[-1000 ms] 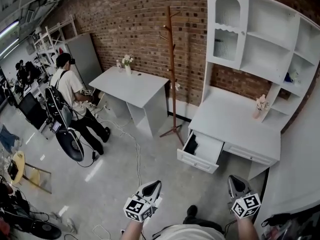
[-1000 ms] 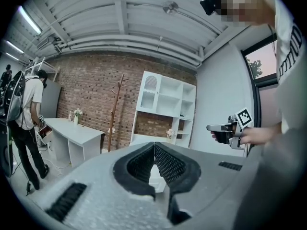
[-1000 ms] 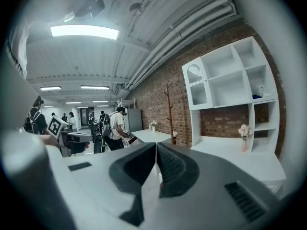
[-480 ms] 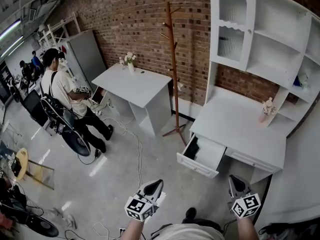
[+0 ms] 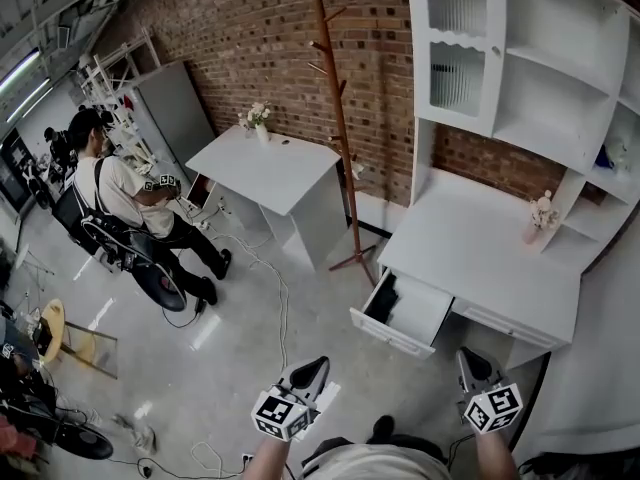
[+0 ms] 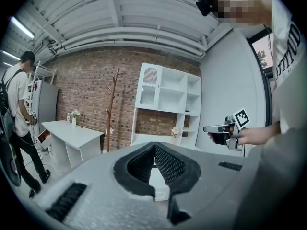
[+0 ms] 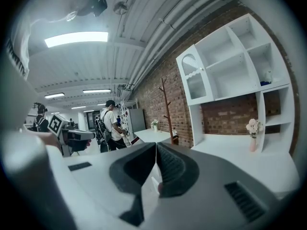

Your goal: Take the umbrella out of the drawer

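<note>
White laminate covers the desk (image 5: 470, 253) and its shelf unit (image 5: 520, 68), which stand against a red-brick wall (image 5: 250, 38). The desk's left-hand drawer (image 5: 392, 332) hangs open over the grey floor (image 5: 240, 368). A dark shape, taken to be the umbrella (image 5: 383, 298), lies inside at the drawer's left end, against the side wall. Its form cannot be made out further.

In the head view, the left gripper (image 5: 308, 372) and the right gripper (image 5: 471, 366) sit near the bottom edge, held out by the person's forearms. Both point toward the desk and are well short of the drawer. Each gripper's own view shows its ribbed black pads pressed together at the tips with nothing pinched between them. Each view also catches the other gripper off to the side, with its marker cube.

A small vase of pale flowers (image 5: 541, 218) stands at the desktop's right rear corner, under the shelves. A wooden coat stand (image 5: 338, 128) rises just left of the desk. Beyond it is a white table (image 5: 270, 168) with a second flower vase (image 5: 260, 123) at its far edge. Another person (image 5: 120, 203) in a pale shirt stands left of that table, and a cable (image 5: 282, 298) trails across the floor.
</note>
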Action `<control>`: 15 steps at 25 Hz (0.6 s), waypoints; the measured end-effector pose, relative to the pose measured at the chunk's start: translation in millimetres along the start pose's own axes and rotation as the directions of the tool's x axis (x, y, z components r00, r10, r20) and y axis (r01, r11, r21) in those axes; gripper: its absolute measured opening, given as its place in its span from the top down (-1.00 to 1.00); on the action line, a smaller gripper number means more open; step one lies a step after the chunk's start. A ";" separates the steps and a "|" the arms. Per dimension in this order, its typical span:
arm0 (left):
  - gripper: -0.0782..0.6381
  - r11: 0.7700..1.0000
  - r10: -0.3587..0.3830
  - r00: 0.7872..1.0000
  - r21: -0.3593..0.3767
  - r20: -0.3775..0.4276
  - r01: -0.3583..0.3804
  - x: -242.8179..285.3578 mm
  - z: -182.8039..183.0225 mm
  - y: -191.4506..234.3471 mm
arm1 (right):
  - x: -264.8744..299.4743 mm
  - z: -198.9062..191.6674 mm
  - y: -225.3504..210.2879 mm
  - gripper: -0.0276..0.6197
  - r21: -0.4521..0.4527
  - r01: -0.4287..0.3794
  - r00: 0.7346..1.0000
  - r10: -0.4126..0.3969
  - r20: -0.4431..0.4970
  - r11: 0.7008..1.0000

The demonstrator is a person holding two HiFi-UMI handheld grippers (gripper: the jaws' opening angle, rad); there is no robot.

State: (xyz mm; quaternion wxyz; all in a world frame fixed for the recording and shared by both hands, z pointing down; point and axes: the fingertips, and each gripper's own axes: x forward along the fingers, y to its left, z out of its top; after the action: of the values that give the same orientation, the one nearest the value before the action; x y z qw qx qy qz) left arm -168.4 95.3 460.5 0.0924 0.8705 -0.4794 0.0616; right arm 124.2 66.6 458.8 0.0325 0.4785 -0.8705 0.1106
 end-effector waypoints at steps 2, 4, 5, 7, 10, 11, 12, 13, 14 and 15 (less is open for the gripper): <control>0.71 1.000 -0.005 1.000 -0.001 0.000 0.005 5.8 0.3 -2.5 | 2.1 -1.0 -4.8 0.82 0.005 -0.004 1.000 0.004 -0.001 1.000; 0.71 1.000 -0.006 1.000 -0.001 -0.001 0.006 10.1 1.0 -3.6 | 4.0 -1.3 -8.2 0.82 0.009 -0.007 1.000 0.007 -0.001 1.000; 0.71 1.000 -0.005 1.000 0.001 -0.002 0.005 11.9 2.3 -3.7 | 4.7 -1.1 -9.4 0.82 0.010 -0.008 1.000 0.008 -0.001 1.000; 0.71 1.000 0.001 1.000 0.007 -0.004 -0.001 15.0 5.6 -3.2 | 5.6 -0.8 -11.6 0.82 0.010 -0.010 1.000 0.010 0.000 1.000; 0.71 1.000 -0.004 1.000 0.013 -0.005 0.005 21.7 5.5 -3.3 | 6.3 -0.6 -17.2 0.82 0.013 -0.008 1.000 0.008 -0.001 1.000; 0.71 1.000 -0.008 1.000 0.012 -0.006 0.008 24.7 5.6 -3.9 | 6.8 -0.2 -20.1 0.82 0.014 -0.006 1.000 0.006 -0.002 1.000; 0.71 1.000 -0.012 1.000 0.009 -0.007 0.012 28.0 6.2 -4.6 | 7.4 0.3 -23.2 0.82 0.015 -0.003 1.000 0.003 -0.003 1.000; 0.71 1.000 -0.016 1.000 0.008 -0.009 0.016 31.2 6.9 -5.0 | 8.0 0.6 -26.1 0.82 0.017 0.000 1.000 0.000 -0.003 1.000; 0.71 1.000 -0.019 1.000 0.008 -0.011 0.020 34.1 7.2 -4.7 | 8.7 0.5 -28.3 0.82 0.017 0.003 1.000 -0.003 -0.004 1.000; 0.71 1.000 -0.021 1.000 0.009 -0.013 0.021 36.5 7.0 -3.5 | 9.7 0.3 -29.8 0.82 0.017 0.005 1.000 -0.005 -0.004 1.000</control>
State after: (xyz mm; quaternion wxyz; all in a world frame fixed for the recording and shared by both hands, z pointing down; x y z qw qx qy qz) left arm -145.9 65.5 460.5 0.0921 0.8755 -0.4693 0.0684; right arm 144.0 43.1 464.9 0.0304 0.4808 -0.8682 0.1190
